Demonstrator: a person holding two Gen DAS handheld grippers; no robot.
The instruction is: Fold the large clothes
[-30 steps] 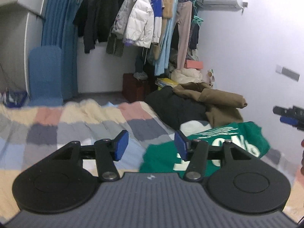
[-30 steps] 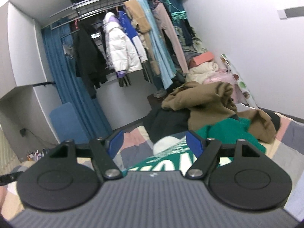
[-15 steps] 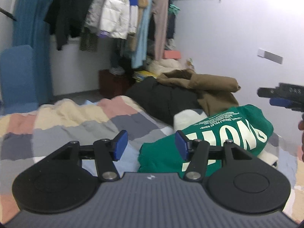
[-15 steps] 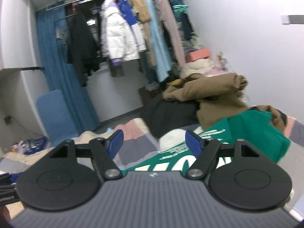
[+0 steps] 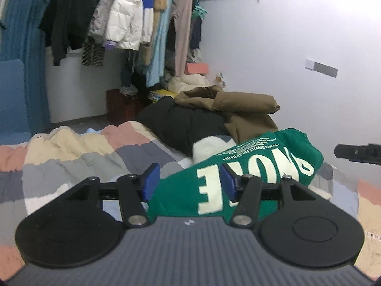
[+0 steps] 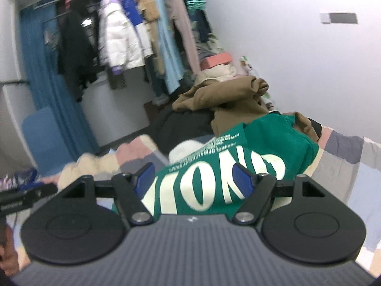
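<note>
Green sweatshirt point(image 5: 240, 178) lies bunched on the bed point(image 5: 71, 157); both grippers' jaws gape empty, so a pinch could catch several layers.

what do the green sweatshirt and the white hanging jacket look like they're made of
Green sweatshirt: soft matte knit, probably cotton fleece; it slumps in thick folds, with flat cream printed lettering.
White hanging jacket: smooth, slightly shiny shell, likely padded synthetic; puffy quilted sections.

Both cameras sit low behind their own fingers, looking forward across the bed toward the clothes rack point(image 5: 133, 12). Each looks from close range at the green sweatshirt point(image 5: 250, 166) point(image 6: 238, 164), the right view tilted.
</note>
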